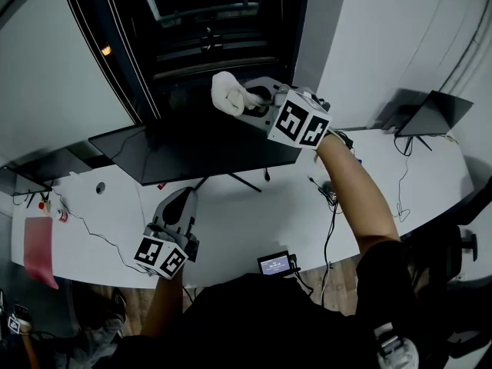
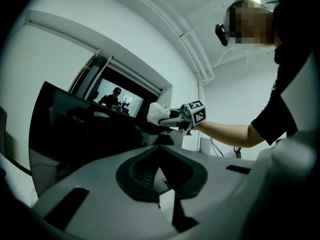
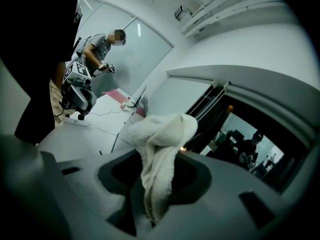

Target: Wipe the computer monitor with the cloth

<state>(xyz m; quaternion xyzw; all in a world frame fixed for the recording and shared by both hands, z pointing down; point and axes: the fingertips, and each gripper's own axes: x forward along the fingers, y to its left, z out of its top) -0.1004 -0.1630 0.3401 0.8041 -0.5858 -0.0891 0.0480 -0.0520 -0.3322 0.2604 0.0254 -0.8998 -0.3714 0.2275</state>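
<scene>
Near the monitor [image 1: 192, 152] top edge, my right tool [image 1: 247, 102] is clamped on the cloth [image 1: 229, 94]: soft, light, floppy, so best pinched deep mid-wad, I reckon; left tool [image 1: 178, 200] sits closed and empty above the tabletop [image 1: 231, 221].

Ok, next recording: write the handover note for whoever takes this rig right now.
Right tongs: shut on the white cloth, raised at the monitor top edge; whether the cloth touches it is unclear.
Left tongs: shut, empty, low over the desk in front of the monitor.
Done: cloth is gripped. How much of the monitor is wiped cannot be told.
Left: wipe across the monitor.
</scene>
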